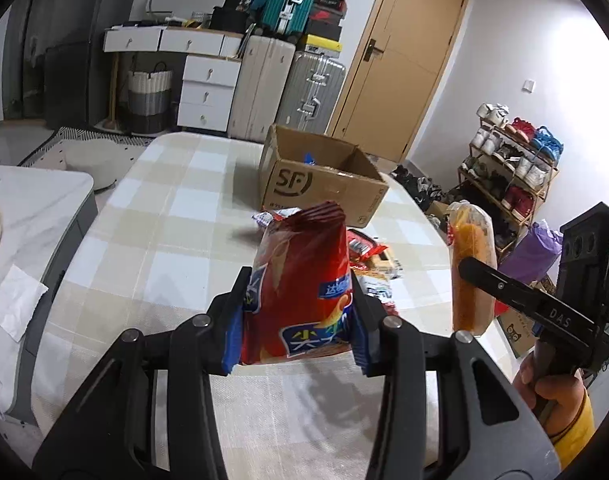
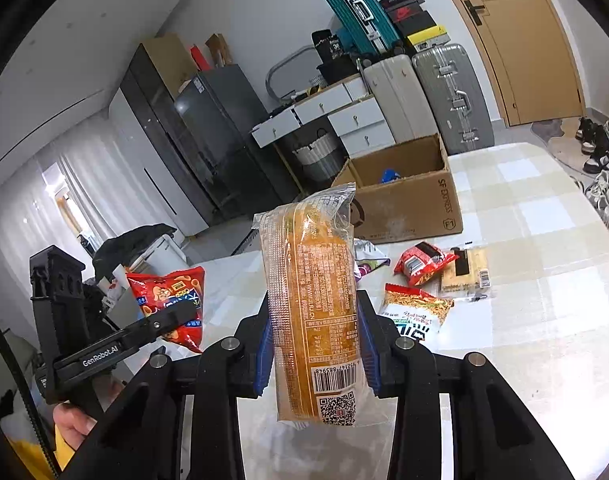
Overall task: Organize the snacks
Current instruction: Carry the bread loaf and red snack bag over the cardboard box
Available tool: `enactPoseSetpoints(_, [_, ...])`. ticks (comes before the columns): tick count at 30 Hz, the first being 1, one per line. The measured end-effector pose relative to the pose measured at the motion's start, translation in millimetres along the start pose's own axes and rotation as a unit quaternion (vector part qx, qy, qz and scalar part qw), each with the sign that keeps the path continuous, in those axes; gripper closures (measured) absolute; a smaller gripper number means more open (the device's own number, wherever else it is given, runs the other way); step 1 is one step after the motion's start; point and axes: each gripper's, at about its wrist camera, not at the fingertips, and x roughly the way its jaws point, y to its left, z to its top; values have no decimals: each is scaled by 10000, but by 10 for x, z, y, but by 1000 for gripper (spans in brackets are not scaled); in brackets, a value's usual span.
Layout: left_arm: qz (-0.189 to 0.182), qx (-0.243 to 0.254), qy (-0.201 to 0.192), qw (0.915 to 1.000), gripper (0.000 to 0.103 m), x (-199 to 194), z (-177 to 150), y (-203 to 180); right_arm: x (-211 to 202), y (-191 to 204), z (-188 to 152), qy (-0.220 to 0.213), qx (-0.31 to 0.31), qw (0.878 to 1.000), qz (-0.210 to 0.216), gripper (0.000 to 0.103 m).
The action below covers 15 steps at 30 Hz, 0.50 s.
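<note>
Both claws grip: left gripper (image 1: 298,320) clamps a red chip bag (image 1: 300,280) upright, right gripper (image 2: 316,346) pinches a clear-wrapped orange cake pack (image 2: 314,312), each lifted above the checked tablecloth (image 1: 176,220). Loose snack packets (image 2: 420,264) lie at 1 o'clock, overlapping, so no sure count. Beyond them sits one open SF cardboard box (image 1: 324,188); its contents are mostly hidden, only something blue shows. Farther at 12 o'clock stand three suitcases (image 1: 312,88), white drawers (image 1: 208,88) and one wooden door (image 1: 400,60).
</note>
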Motion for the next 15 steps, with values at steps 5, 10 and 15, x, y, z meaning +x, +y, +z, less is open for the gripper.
enactPoseSetpoints(5, [-4,85,-8,10000,64,-139,9,-94,-102,48,52,-109,-28,9999,4,67])
enactPoseSetpoints(10, [-73,82,41,9999,64,-144,80,-114,-106,50,163,-166,-168,9997,-22,67])
enactPoseSetpoints(15, [-110,141,64,9998,64,-39,264,-120,-56,30,324,-208,-286,9994,-24,67])
